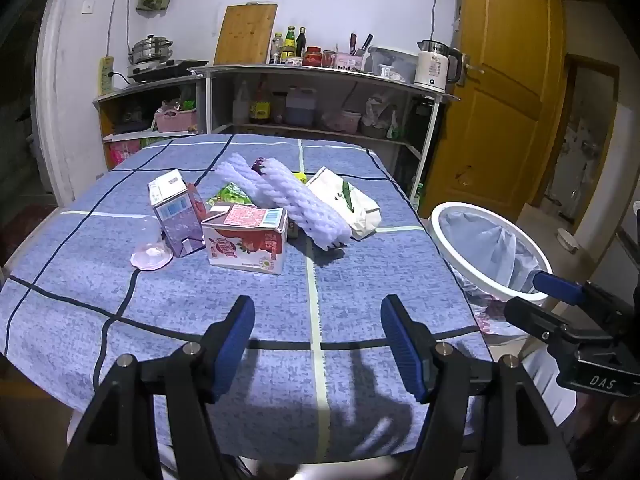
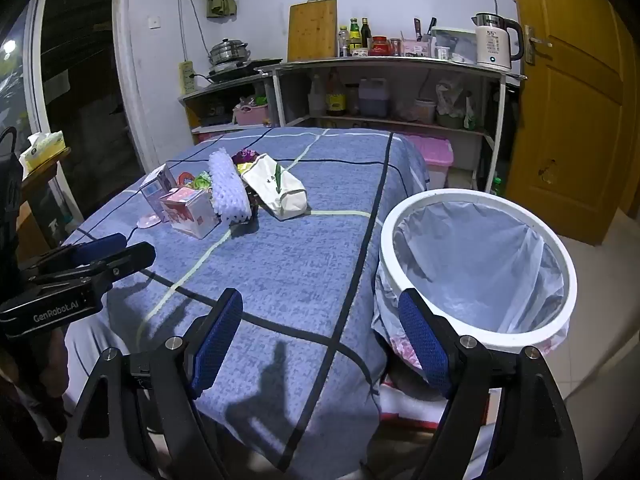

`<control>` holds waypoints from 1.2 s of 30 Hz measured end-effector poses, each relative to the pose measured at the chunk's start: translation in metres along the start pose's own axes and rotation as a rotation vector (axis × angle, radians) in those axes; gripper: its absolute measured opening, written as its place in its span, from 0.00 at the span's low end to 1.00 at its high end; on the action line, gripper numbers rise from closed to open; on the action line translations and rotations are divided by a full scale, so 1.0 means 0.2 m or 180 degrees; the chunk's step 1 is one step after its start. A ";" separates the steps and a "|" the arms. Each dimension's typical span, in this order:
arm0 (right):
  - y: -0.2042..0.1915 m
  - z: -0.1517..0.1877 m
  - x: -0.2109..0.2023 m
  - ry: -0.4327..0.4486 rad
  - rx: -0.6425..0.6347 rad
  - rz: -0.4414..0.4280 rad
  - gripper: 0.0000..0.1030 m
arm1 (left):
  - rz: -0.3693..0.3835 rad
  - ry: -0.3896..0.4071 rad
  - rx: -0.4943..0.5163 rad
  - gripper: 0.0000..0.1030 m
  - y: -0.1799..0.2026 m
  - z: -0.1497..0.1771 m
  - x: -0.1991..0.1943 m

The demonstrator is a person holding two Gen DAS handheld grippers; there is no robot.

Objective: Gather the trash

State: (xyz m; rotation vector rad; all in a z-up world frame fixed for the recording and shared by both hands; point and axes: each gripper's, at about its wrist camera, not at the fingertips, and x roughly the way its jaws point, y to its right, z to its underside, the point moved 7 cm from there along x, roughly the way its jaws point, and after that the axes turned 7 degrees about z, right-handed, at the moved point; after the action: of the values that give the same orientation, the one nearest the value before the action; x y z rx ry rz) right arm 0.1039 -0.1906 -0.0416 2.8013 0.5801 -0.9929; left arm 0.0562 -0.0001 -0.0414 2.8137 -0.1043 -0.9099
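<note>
Trash lies in a pile in the middle of the blue checked table [image 1: 240, 308]: a red strawberry milk carton [image 1: 246, 242], a purple carton [image 1: 178, 212], a clear plastic cup [image 1: 151, 250] on its side, white foam fruit netting [image 1: 294, 200], a white paper bag [image 1: 348, 202] and a green wrapper [image 1: 230, 196]. The pile also shows in the right wrist view, with the red carton [image 2: 190, 212] and the bag [image 2: 278, 190]. A white bin with a liner [image 2: 476, 264] stands at the table's right side. My left gripper [image 1: 318, 344] is open and empty over the near table edge. My right gripper [image 2: 320, 340] is open and empty between the table and the bin.
Shelves [image 1: 320, 96] with bottles, a kettle [image 1: 434, 64] and a cutting board stand behind the table. A yellow door [image 1: 504, 92] is at the right. A pink storage box [image 2: 436, 156] sits on the floor beyond the bin. A tissue box [image 2: 42, 148] rests on a side table at the left.
</note>
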 end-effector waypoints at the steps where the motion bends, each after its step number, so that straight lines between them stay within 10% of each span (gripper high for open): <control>1: 0.00 0.00 0.00 -0.0003 0.0011 -0.0006 0.78 | 0.0010 -0.0002 0.0001 0.66 0.00 0.00 0.00; 36: 0.01 0.00 -0.02 -0.0002 -0.0007 0.0016 0.78 | 0.0027 0.0011 0.0013 0.66 0.04 -0.01 -0.01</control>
State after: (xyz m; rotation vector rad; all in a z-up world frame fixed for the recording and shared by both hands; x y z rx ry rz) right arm 0.1016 -0.1933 -0.0398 2.7991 0.5733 -0.9915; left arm 0.0551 -0.0068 -0.0380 2.8163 -0.1175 -0.9040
